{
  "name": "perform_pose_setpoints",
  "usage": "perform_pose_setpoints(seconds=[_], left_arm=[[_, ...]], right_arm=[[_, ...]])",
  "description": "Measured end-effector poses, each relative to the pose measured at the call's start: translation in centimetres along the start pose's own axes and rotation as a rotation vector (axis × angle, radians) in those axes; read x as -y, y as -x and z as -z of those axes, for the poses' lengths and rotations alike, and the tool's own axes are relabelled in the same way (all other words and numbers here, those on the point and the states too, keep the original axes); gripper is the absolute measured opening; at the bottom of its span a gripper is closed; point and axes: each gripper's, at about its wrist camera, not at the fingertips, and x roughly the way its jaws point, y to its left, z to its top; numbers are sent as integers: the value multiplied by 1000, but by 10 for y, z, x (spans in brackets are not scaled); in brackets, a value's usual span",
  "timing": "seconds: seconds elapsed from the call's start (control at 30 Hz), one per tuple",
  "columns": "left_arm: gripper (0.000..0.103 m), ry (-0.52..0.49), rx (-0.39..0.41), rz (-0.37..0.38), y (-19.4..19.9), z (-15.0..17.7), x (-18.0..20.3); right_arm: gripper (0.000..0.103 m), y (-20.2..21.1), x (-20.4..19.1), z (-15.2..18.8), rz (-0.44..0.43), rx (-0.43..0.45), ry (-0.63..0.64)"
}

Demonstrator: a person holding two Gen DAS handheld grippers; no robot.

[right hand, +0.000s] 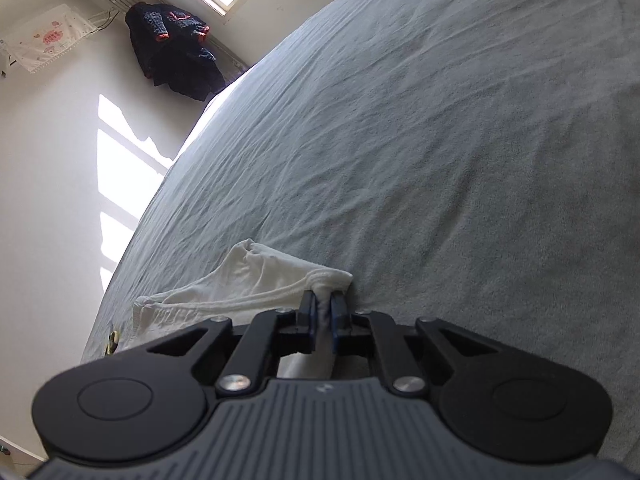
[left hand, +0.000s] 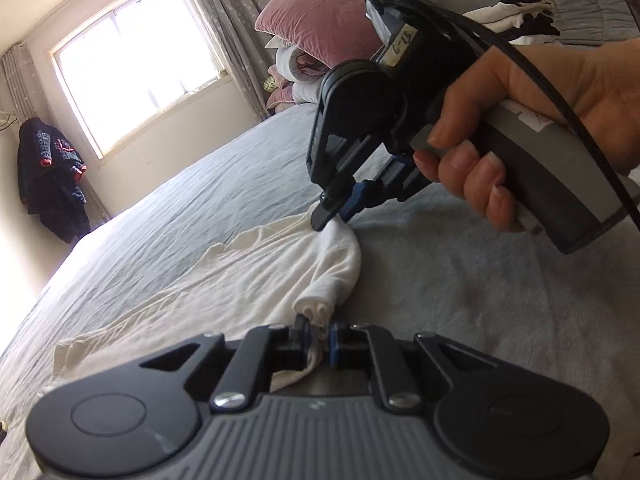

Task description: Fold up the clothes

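1. A white garment (left hand: 240,276) lies partly flat on the grey bedsheet (left hand: 460,300), with both grippers clamped on one bunched edge of it.
2. The left wrist view shows the left gripper (left hand: 318,338) pinching a fold of the cloth between its blue pads, and further along the same edge the right gripper (left hand: 332,216) biting down on the fabric, gripped by a hand (left hand: 520,132).
3. Only this view takes in the head of the bed: a pink pillow (left hand: 316,20), a pile of folded clothes (left hand: 516,16) and the window (left hand: 140,60).
4. The right wrist view shows the right gripper (right hand: 324,312) up close, its jaws closed on the hemmed edge of the garment (right hand: 248,280); the left gripper is out of its frame.
5. A small yellowish object (right hand: 113,340) sits at the bed's edge, too blurred to identify.
6. Both views catch a dark jacket (right hand: 176,48) hanging by the wall.
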Motion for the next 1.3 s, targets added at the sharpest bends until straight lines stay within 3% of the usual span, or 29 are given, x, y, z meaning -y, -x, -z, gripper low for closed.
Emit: perform_pose_setpoints(seconds=[0.5,0.73,0.97,1.17,1.3], left_arm=[[8,197,35,123,5,-31,15],[8,444,7,194,-1,-31,-5],[8,668,51,240,1,-24,-42],[8,831,70,234,2,-10,-77],[8,923,84,191,6,2,-101]], right_arm=[[7,34,5,-24,89,74,30],[7,39,-7,-27,142,43,56],[8,20,-39,-39,165,21,78],[8,2,-73,-47,164,-5,98],[8,-20,-98,-48,163,-17,112]])
